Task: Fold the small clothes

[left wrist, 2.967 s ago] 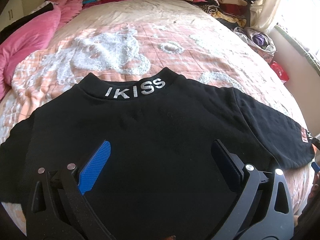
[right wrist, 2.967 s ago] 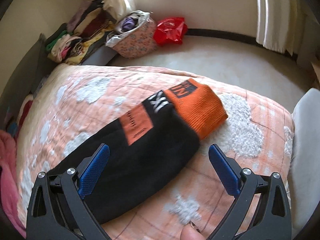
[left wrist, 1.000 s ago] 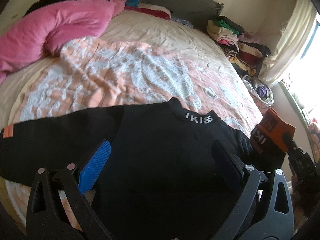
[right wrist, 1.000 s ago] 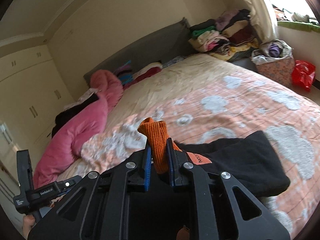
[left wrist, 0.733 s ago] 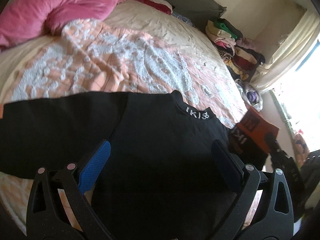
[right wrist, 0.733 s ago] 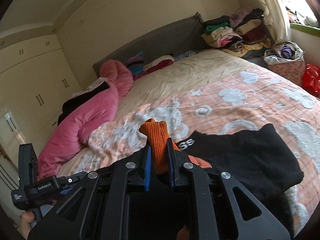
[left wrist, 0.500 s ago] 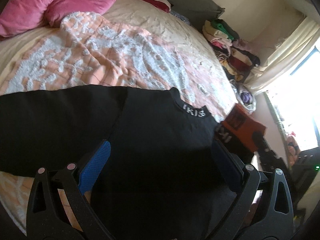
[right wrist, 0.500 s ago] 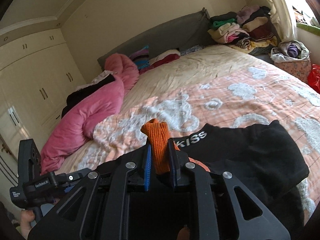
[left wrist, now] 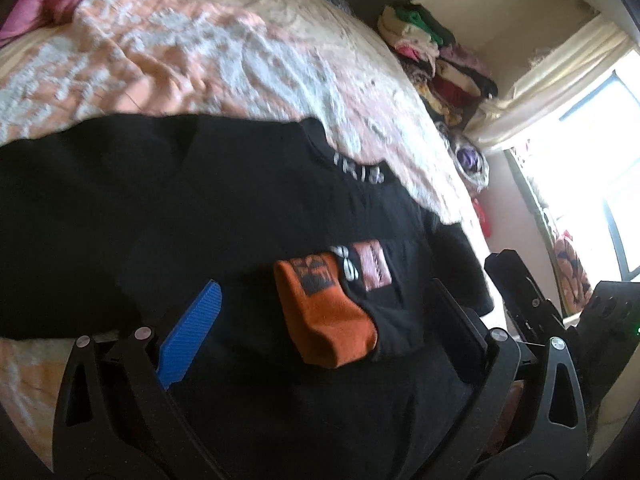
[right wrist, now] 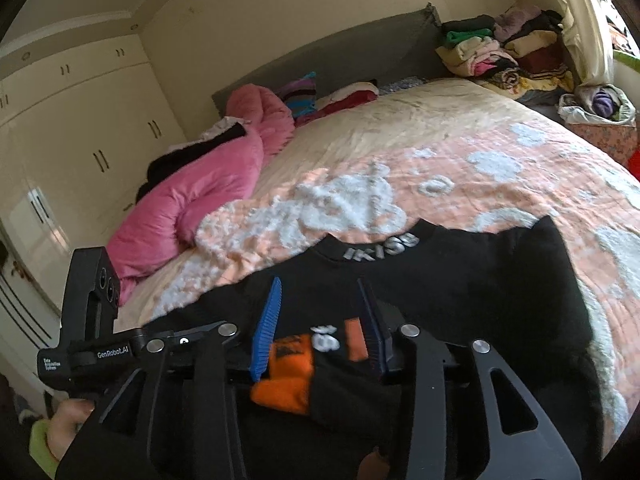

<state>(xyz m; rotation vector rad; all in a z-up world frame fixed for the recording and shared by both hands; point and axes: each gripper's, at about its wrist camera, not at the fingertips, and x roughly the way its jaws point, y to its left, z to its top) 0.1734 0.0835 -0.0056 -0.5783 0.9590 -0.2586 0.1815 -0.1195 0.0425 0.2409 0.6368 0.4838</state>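
Sweater: black sweater [left wrist: 200, 216] spread flat across the near end of the bed [left wrist: 248, 56], its neckband with pale lettering [right wrist: 384, 245] toward the headboard, one sleeve stretched out toward the bed's left edge.
Folded sleeve: other sleeve turned in over the sweater's body, its orange cuff [left wrist: 324, 312] lying on the black cloth near the bed's foot, with a reddish patch [left wrist: 374, 264] just beside it.
Right gripper: right gripper [right wrist: 318, 320] low over the sweater, jaws opening; the orange cuff [right wrist: 286, 376] lies below and between the blue pads [right wrist: 266, 328], and the pads do not press on it.
Left gripper: left gripper [left wrist: 320, 328] above the sweater's body, jaws spread wide with nothing between them but the cloth underneath; blue pad [left wrist: 190, 332] on one finger.
Person: part of a hand [right wrist: 70, 420] on the left gripper's handle at the lower left of the right wrist view.
Bed: peach and white blanket [right wrist: 460, 176] under the sweater.
Surroundings: pink quilt [right wrist: 208, 184] bunched along the bed's left edge; pile of clothes [right wrist: 504, 52] past the far right corner; cream wardrobe [right wrist: 80, 128] beyond the left side.
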